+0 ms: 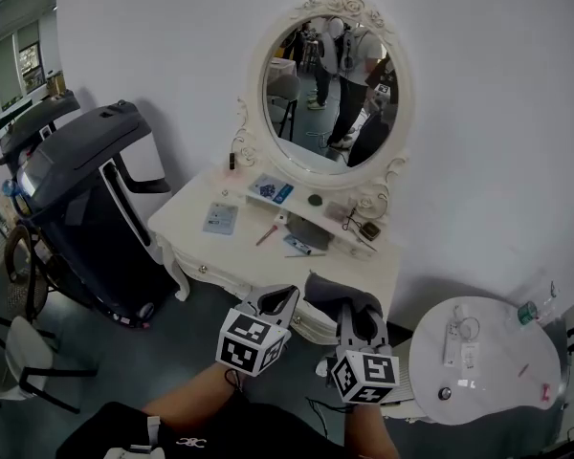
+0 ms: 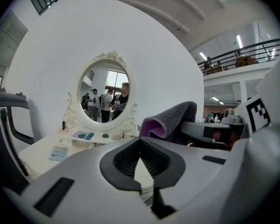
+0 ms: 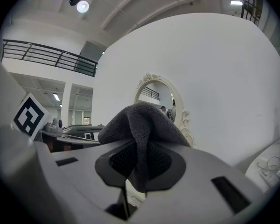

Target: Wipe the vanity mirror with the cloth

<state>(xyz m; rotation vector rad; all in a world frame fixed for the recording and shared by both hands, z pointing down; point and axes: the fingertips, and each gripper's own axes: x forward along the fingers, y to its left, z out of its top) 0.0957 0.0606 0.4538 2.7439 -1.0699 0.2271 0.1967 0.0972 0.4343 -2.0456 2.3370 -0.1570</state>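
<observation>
Below the vanity mirror (image 1: 327,94), lower centre of frame | grips grey cloth (image 1: 337,293) in clamped right gripper (image 1: 356,316), bunched ahead for wiping | holds left gripper (image 1: 279,300) pinched together, empty, alongside.

I see a white dressing table (image 1: 241,251) carrying an oval mirror (image 1: 327,94), a pale card (image 1: 220,218), a red pen (image 1: 266,236) and a blue packet (image 1: 271,190).

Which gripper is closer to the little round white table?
Right. The right gripper, clamping the grey cloth, is just left of the round white table; the left gripper sits farther left, beyond it.
</observation>
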